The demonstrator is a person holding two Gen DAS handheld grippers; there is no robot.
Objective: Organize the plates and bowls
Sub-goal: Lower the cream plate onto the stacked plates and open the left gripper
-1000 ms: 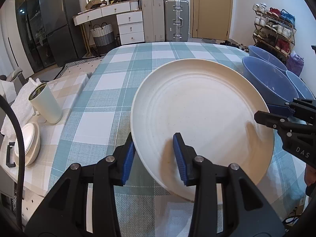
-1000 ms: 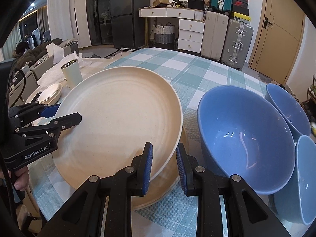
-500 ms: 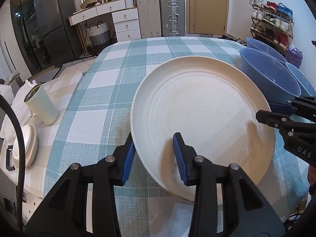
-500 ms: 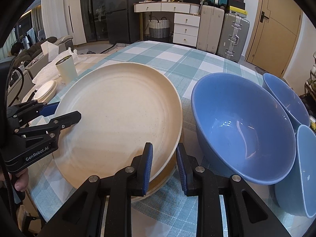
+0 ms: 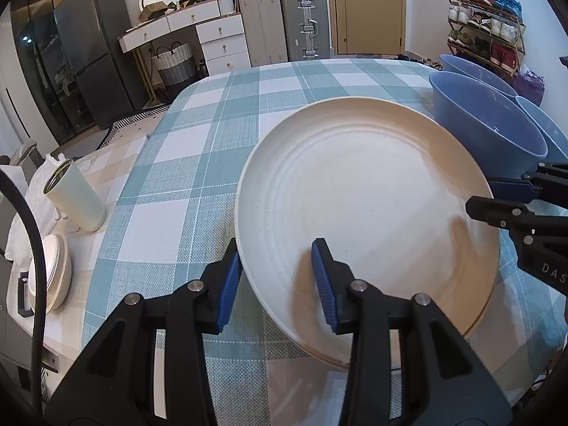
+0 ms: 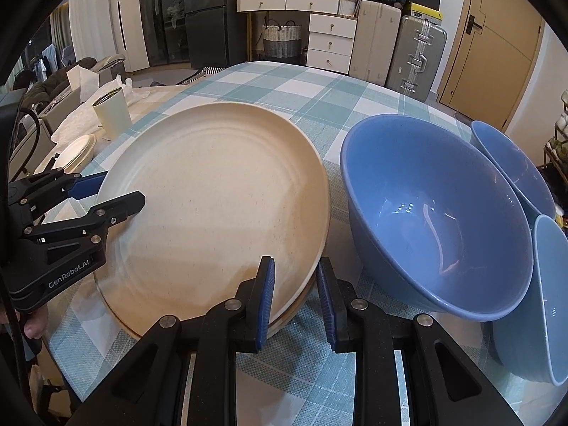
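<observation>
A large cream plate (image 5: pixel 369 209) (image 6: pixel 213 206) lies on top of another cream plate (image 6: pixel 298 314) on the checked tablecloth. My left gripper (image 5: pixel 278 277) straddles the top plate's near-left rim, one finger above and one outside, jaws apart. My right gripper (image 6: pixel 294 291) straddles the plates' right rim the same way, with a visible gap at the rim. Three blue bowls stand right of the plates: a big one (image 6: pixel 436 213), one behind (image 6: pixel 514 163) and one at the edge (image 6: pixel 543 305).
A pale green cup (image 5: pixel 76 198) and a small stack of white dishes (image 5: pixel 49 277) sit on a side table to the left. The table with the teal checked cloth (image 5: pixel 220 131) extends far ahead. Suitcases, drawers and a door stand beyond.
The top plate has come down from a tilted, lifted pose onto the lower plate. Both grippers' jaws have widened slightly around its rim.
</observation>
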